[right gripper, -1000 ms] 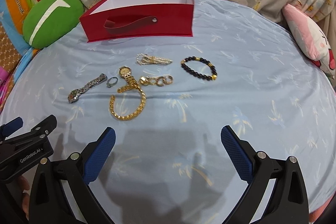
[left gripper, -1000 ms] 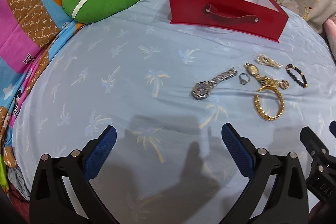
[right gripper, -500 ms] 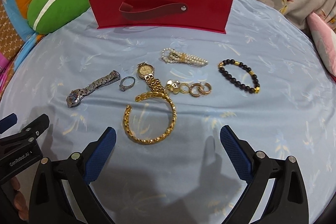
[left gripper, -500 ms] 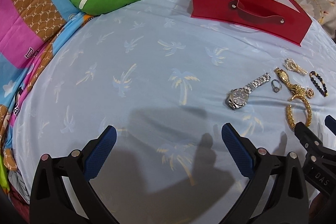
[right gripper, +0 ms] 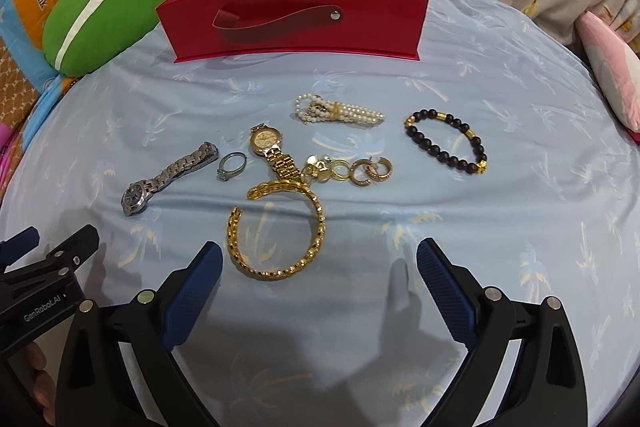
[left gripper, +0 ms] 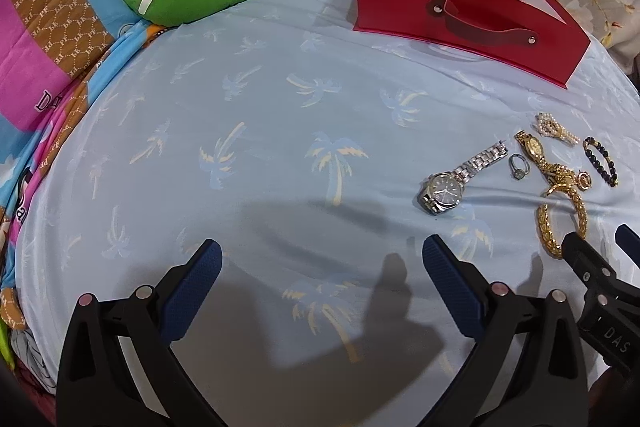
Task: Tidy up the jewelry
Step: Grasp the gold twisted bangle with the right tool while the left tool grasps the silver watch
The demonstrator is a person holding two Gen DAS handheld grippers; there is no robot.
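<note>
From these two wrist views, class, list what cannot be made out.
- Red box interior: both views, its front wall hides the floor.
- Gold bracelet lower end: left view, covered by the right hand-held gripper.
- Pink pillow: right view, cut by the edge.
- Silver watch dial: right view, too small.

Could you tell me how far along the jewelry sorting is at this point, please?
Nothing looks done: no jewelry shows in the red box, though its floor is hidden. Both grippers, left and right, are open and empty. The silver watch, ring, gold watch, bangle, pearls and bead bracelet lie on the sheet.
</note>
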